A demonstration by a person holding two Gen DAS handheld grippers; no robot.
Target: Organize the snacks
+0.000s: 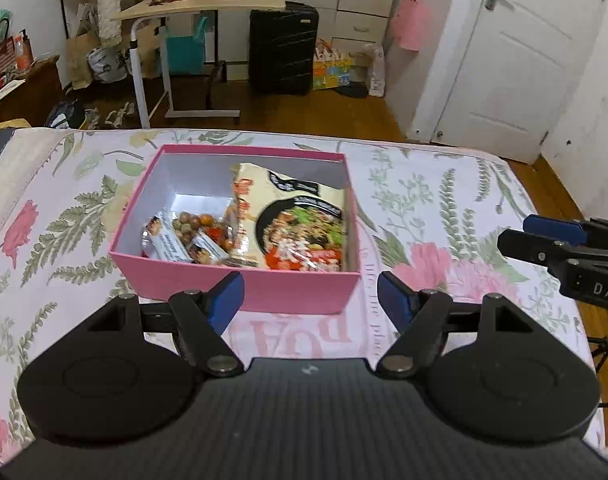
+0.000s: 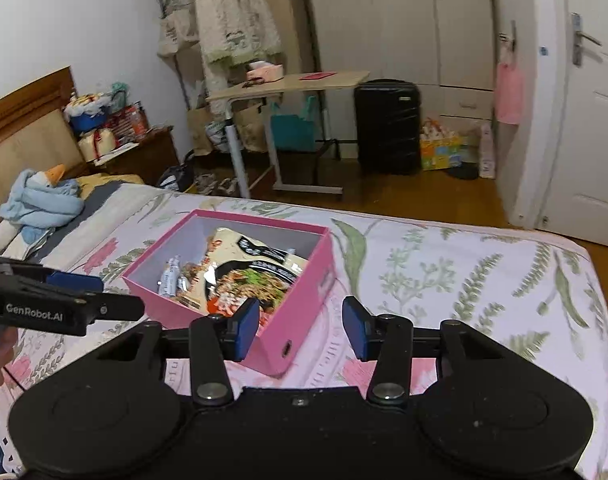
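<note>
Pink cardboard box (image 1: 240,286), lid off, sits on the floral bedsheet (image 1: 443,200); it is my landmark. Inside the box: a big instant noodle packet (image 1: 296,220) leaning tilted against the box's right wall, filling most of the right half. Left of it on the box floor, two small white snack bars (image 1: 172,240) and a clear bag of mixed nuts (image 1: 196,222), touching each other, partly tucked under the noodle packet's edge. Print too blurred to read.

My left gripper (image 1: 309,300) hangs just in front of the box's near wall, blue pads spread apart, nothing between them, box not touched. My right gripper (image 2: 300,328) is near the box's near right corner, jaws parted with a gap, nothing held; the left pad overlaps the box rim in its own view, contact cannot tell. In the left wrist view the right gripper's tips show to the right of the box, well apart from it.

Beyond the box, past the bed edge: wood floor, a rolling side table (image 1: 200,4), a black suitcase (image 1: 284,48) right of the table, and a white door (image 1: 515,52) further right. Far left of the box near the headboard lies a blue plush goose (image 2: 44,196).
</note>
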